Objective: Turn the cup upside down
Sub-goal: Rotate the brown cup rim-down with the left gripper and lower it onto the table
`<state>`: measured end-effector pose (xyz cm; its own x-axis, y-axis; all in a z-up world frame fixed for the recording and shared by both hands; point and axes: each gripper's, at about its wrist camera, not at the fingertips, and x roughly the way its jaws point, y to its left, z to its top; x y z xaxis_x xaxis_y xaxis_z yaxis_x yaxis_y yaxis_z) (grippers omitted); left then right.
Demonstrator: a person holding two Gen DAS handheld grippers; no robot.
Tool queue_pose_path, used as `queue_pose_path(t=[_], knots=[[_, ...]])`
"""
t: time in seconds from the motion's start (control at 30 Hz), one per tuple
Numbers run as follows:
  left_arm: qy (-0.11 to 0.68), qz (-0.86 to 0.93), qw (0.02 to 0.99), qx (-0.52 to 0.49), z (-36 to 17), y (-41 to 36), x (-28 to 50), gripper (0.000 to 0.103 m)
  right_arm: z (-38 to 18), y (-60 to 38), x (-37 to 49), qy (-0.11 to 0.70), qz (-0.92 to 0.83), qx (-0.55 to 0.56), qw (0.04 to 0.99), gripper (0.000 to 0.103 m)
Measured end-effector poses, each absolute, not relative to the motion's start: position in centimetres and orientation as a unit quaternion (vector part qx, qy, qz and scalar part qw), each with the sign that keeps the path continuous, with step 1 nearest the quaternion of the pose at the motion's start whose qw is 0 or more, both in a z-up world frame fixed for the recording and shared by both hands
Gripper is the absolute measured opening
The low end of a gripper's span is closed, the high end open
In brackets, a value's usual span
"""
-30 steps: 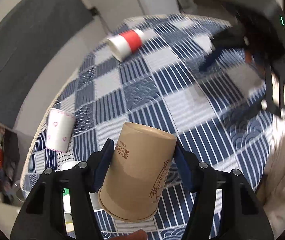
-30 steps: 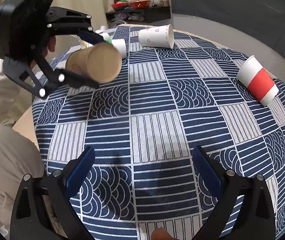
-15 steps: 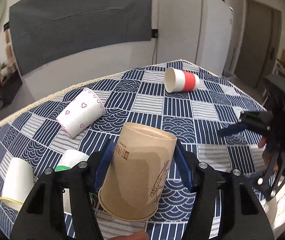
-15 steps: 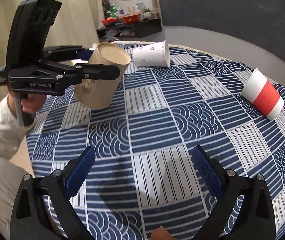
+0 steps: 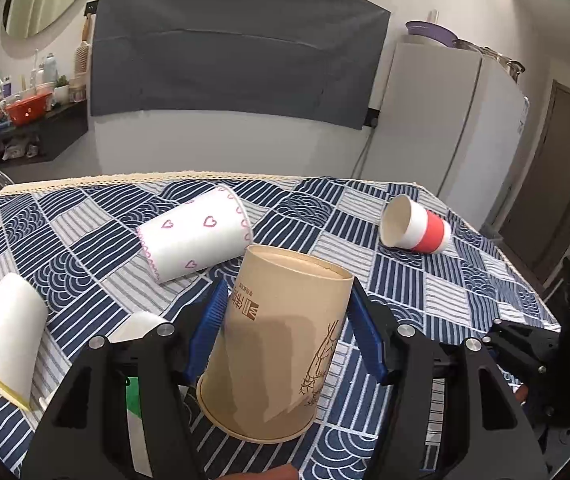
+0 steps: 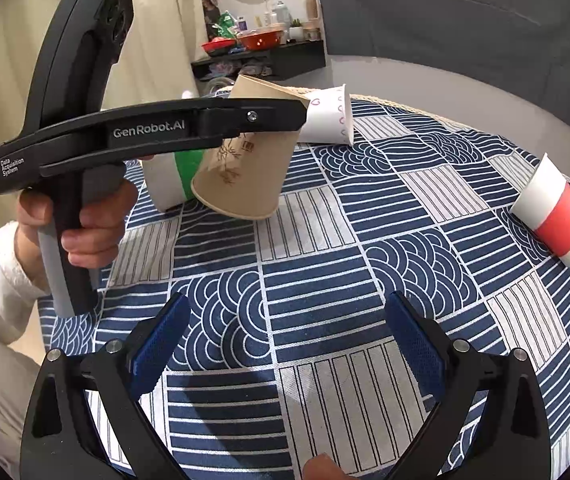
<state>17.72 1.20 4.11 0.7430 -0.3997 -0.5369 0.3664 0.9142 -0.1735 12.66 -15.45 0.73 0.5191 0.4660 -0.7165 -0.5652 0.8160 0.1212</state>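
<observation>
My left gripper (image 5: 287, 324) is shut on a brown paper cup (image 5: 281, 340). The cup is upside down, base up and open rim down, tilted a little, with its rim close over the blue patterned tablecloth (image 5: 405, 280). In the right wrist view the same cup (image 6: 245, 176) hangs from the left gripper (image 6: 285, 116) at the far left of the table. My right gripper (image 6: 285, 344) is open and empty, low over the near part of the cloth (image 6: 325, 280).
A white cup with pink hearts (image 5: 195, 236) lies on its side behind the brown cup. A red-banded cup (image 5: 415, 228) lies on its side at the right. A white cup (image 5: 1, 340) and a green-banded cup (image 6: 173, 176) stand at the left.
My left gripper has rotated from looking down at the table to level, turning the brown cup base up and lowering its rim toward the cloth. The right gripper stayed open and moved little.
</observation>
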Motion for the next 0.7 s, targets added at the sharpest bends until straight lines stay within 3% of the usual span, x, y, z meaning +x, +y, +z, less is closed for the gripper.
queue_pose_path(t=[0.37, 0.47, 0.6, 0.7], knots=[[0.305, -0.190, 0.933, 0.000, 2.6, 1.7, 14.9, 0.061, 0.3, -15.6, 11.1, 0.389, 0.284, -0.098, 0.871, 0.093], [0.308, -0.192, 0.932, 0.006, 2.3, 2.0, 13.9, 0.065, 0.1, -15.8, 10.5, 0.390, 0.279, -0.102, 0.871, 0.093], [0.306, -0.205, 0.930, 0.020, 2.5, 2.1, 12.4, 0.087, -0.1, -15.9, 9.7, 0.387, 0.275, -0.106, 0.873, 0.093], [0.303, -0.213, 0.928, 0.032, 2.8, 2.0, 11.4, 0.091, 0.1, -15.9, 8.9, 0.382, 0.273, -0.104, 0.877, 0.093]])
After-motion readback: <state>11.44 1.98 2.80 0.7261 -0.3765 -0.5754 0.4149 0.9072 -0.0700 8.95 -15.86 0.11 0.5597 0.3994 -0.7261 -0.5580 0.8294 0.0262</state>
